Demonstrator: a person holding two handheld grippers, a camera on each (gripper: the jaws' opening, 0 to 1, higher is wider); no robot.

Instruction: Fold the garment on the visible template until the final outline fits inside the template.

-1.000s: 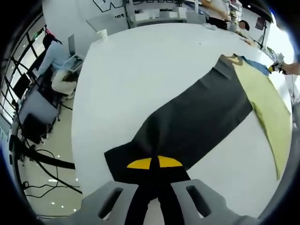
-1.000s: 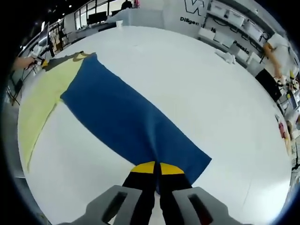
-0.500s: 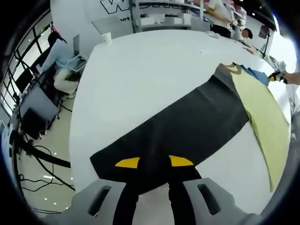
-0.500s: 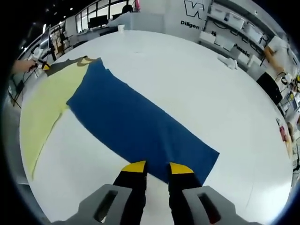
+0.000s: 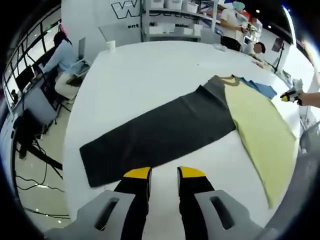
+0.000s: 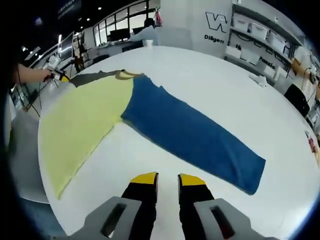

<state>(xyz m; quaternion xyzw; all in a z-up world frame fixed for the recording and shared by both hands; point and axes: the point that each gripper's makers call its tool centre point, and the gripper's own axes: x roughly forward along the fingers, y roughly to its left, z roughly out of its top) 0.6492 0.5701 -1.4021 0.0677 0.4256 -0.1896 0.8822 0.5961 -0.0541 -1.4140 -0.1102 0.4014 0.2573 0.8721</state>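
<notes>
In the left gripper view, the left gripper [image 5: 164, 173] is hovering over the white table [image 5: 145, 70], jaws parted and holding nothing, just short of the garment's dark sleeve [image 5: 155, 132], which is lying flat and stretching toward the yellow body [image 5: 257, 127]. A sliver of the blue sleeve [image 5: 257, 88] is peeking out beyond the collar, the rest hidden. In the right gripper view, the right gripper [image 6: 167, 178] is likewise hanging with jaws apart and empty, near the blue sleeve [image 6: 192, 132]. Only the dark sleeve's shoulder is showing beyond the yellow body [image 6: 82, 125]. No template outline is making itself out.
</notes>
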